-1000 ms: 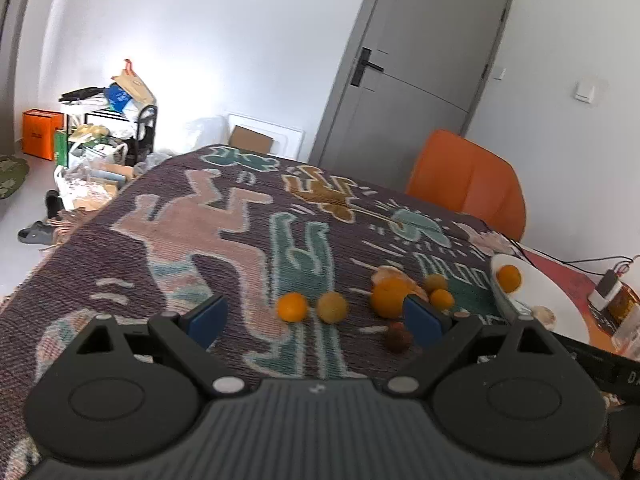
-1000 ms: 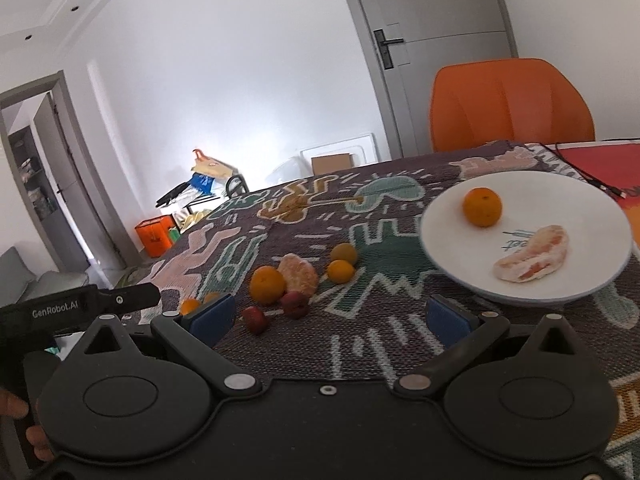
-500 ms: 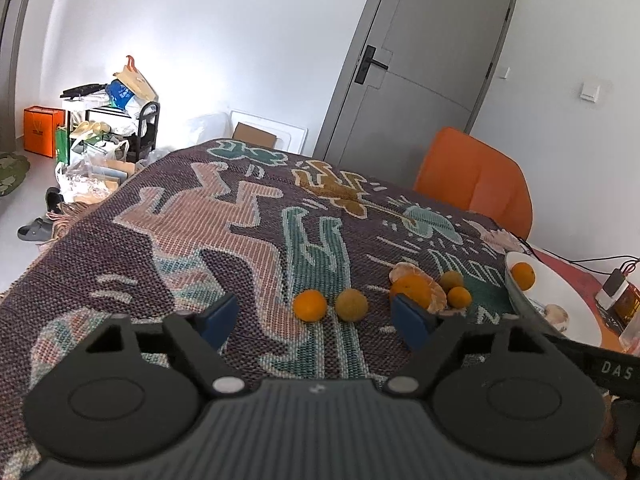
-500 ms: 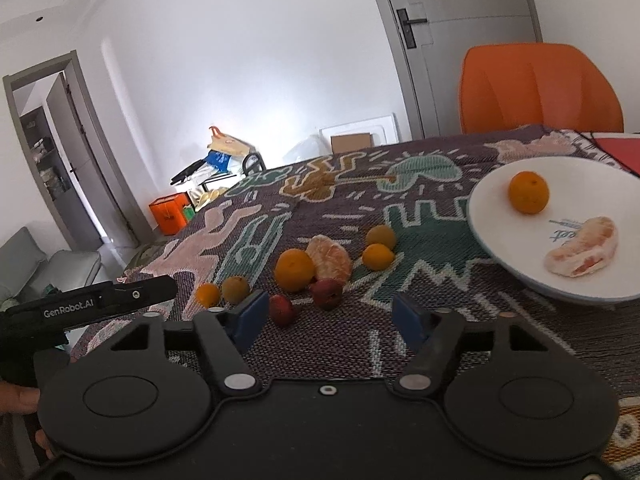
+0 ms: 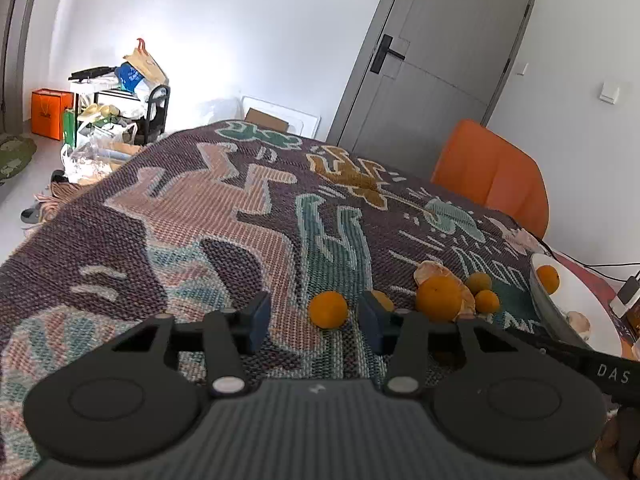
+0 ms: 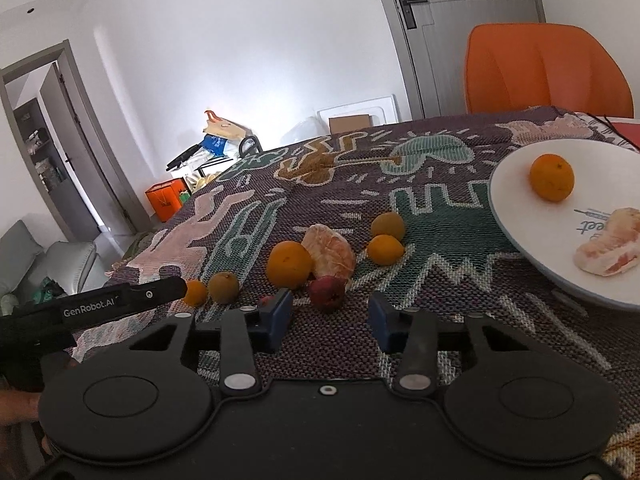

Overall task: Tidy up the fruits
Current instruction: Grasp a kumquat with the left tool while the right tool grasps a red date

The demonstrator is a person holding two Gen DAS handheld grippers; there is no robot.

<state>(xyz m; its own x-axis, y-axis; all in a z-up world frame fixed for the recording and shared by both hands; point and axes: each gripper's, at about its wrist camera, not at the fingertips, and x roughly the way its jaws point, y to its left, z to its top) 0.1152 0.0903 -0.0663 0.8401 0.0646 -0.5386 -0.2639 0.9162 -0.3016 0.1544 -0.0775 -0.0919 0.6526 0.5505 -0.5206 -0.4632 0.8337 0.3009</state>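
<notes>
In the left wrist view, the left gripper (image 5: 312,320) is seen at the bottom centre, its jaws partly open and just narrowed. A small orange (image 5: 328,309) is framed in the gap between the blue pads, lying on the patterned cloth (image 5: 192,216) of the table just beyond the tips; no pad is seen pressing on it, and nothing is held. A second fruit (image 5: 383,300) is partly hidden behind the right pad. Further right a large orange (image 5: 438,299) lies against a peeled citrus piece (image 5: 434,270), with two small fruits (image 5: 482,290) beside them. At the right edge a white plate (image 5: 588,312) is seen carrying one orange (image 5: 547,279).

In the right wrist view, the right gripper (image 6: 330,320) occupies the bottom centre, jaws likewise partly open and just narrowed. A dark red fruit (image 6: 327,293) lies on the cloth just past the gap, not touched by either pad; nothing is gripped. A second red fruit (image 6: 266,301) is largely hidden behind the left pad. Beyond, the large orange (image 6: 289,264) and the peeled piece (image 6: 330,250) lie touching. At lower left, the tip of the other gripper is seen just beside two small fruits (image 6: 212,290). The plate (image 6: 516,216) at right carries an orange (image 6: 552,177) and a peeled segment (image 6: 608,247). An orange chair (image 6: 546,72) stands behind the table.
</notes>
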